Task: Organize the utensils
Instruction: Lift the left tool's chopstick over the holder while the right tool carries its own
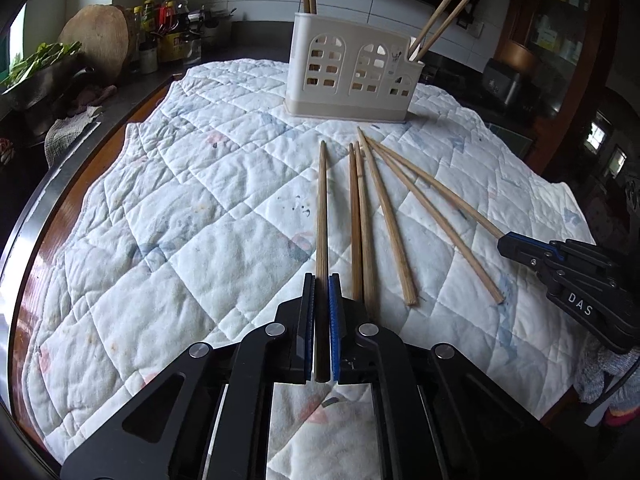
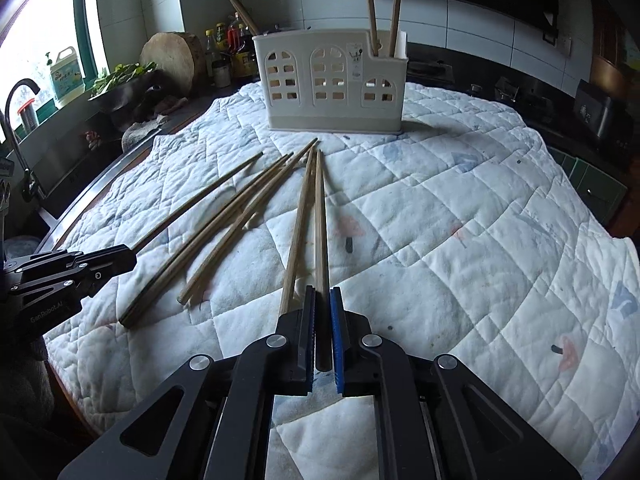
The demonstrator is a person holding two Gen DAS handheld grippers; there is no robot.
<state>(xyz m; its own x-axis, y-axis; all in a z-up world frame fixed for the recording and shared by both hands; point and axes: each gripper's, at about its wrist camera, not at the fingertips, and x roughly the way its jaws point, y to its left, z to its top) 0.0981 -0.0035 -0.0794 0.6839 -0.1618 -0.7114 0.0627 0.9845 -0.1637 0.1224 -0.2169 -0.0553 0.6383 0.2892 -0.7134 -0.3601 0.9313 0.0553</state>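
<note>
A white plastic utensil holder [image 1: 352, 76] [image 2: 332, 84] stands at the far side of a quilted cloth [image 1: 180, 220], with chopsticks upright in its left and right compartments. My left gripper [image 1: 322, 278] is shut on the thick end of one wooden chopstick [image 1: 322, 208], which points toward the holder. My right gripper [image 2: 323, 290] is shut on another chopstick [image 2: 320, 220]. Several loose chopsticks [image 1: 384, 216] [image 2: 224, 228] lie fanned on the cloth between the two grippers. The left wrist view has the right gripper [image 1: 502, 242] at the right; the right wrist view has the left gripper [image 2: 134, 258] at the left.
The cloth covers a round wooden table with a metal rim [image 1: 48, 184]. Behind, on a dark counter, stand a round wooden chopping block [image 2: 172, 60], sauce bottles [image 1: 168, 28], a pan of greens [image 2: 120, 80] and a sink tap [image 2: 16, 120]. Dark appliances [image 2: 600, 116] sit at the right.
</note>
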